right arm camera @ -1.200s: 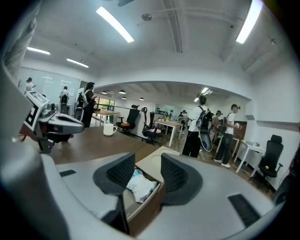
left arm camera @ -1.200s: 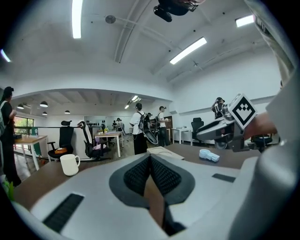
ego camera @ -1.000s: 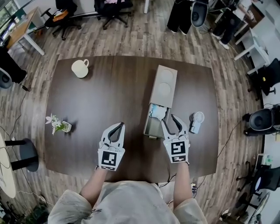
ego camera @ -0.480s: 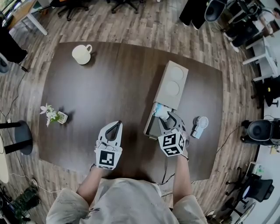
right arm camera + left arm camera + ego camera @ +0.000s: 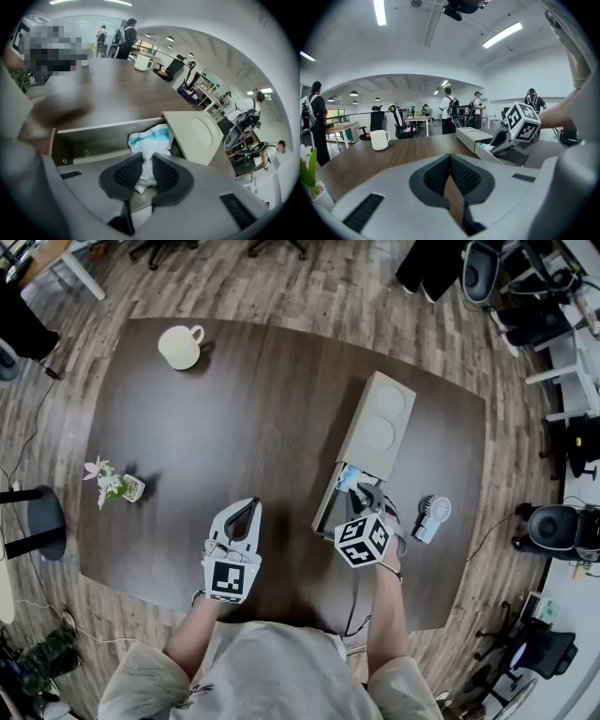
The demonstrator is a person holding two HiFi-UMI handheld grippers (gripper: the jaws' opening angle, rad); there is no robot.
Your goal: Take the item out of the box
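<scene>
The dark wooden table (image 5: 244, 427) stands on a plank floor (image 5: 309, 296). On it lies the long beige box (image 5: 380, 423), drawer slid out. In the drawer sits the item (image 5: 150, 136), a crumpled white packet striped blue. My right gripper (image 5: 147, 160) has just been closing and pinches it. My left gripper (image 5: 450, 158), left of the box, is pressed together.

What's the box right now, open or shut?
Open: the box has its tray slid out, baring a white-and-blue packet inside.
</scene>
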